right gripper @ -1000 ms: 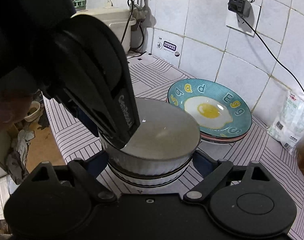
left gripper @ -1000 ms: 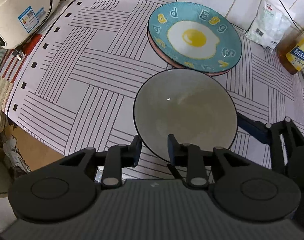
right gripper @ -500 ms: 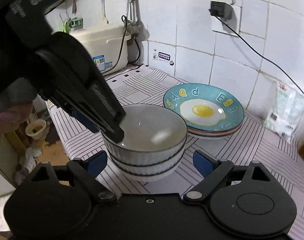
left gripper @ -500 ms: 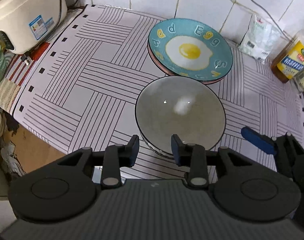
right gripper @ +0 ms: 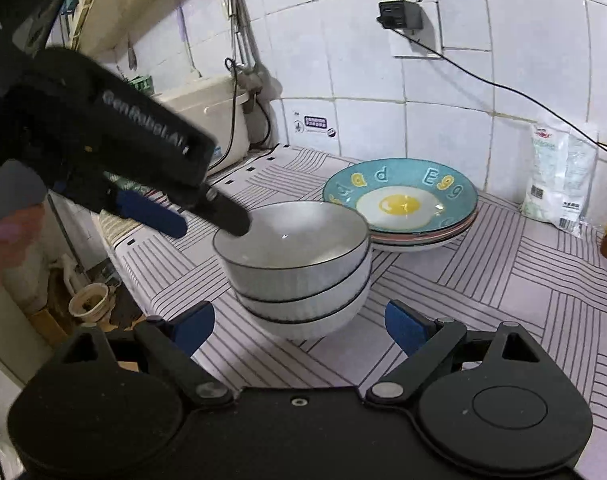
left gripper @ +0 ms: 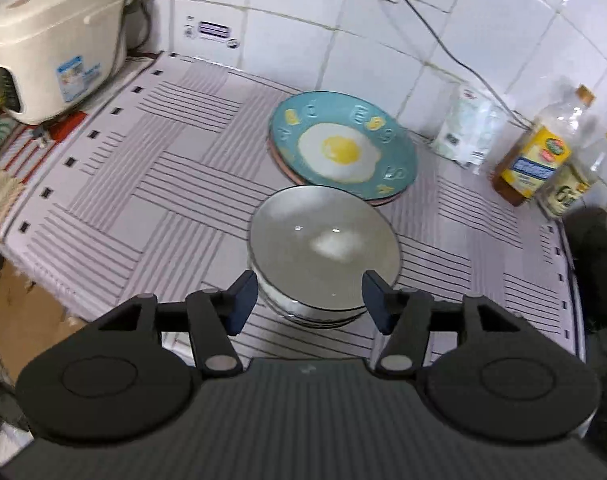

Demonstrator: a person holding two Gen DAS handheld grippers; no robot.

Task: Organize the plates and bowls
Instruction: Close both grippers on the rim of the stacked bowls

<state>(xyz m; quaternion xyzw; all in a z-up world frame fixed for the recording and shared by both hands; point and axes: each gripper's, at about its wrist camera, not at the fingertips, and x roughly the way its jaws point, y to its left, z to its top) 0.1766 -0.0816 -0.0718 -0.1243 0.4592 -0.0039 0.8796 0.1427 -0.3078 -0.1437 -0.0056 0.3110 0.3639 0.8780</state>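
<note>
A stack of three white ribbed bowls stands on the striped mat. Behind it sits a stack of plates with a teal fried-egg plate on top. My left gripper is open, its fingers apart on either side of the bowl stack's near rim and raised above it. It also shows in the right wrist view, open at the top bowl's left rim. My right gripper is open and empty, just in front of the bowl stack.
A cream rice cooker stands at the back left. A white bag and oil bottles stand at the back right by the tiled wall. The mat's front edge drops to the floor on the left.
My left gripper opened, let go of the top bowl onto the stack, and pulled up and back. The right gripper drew back a little, still open.
</note>
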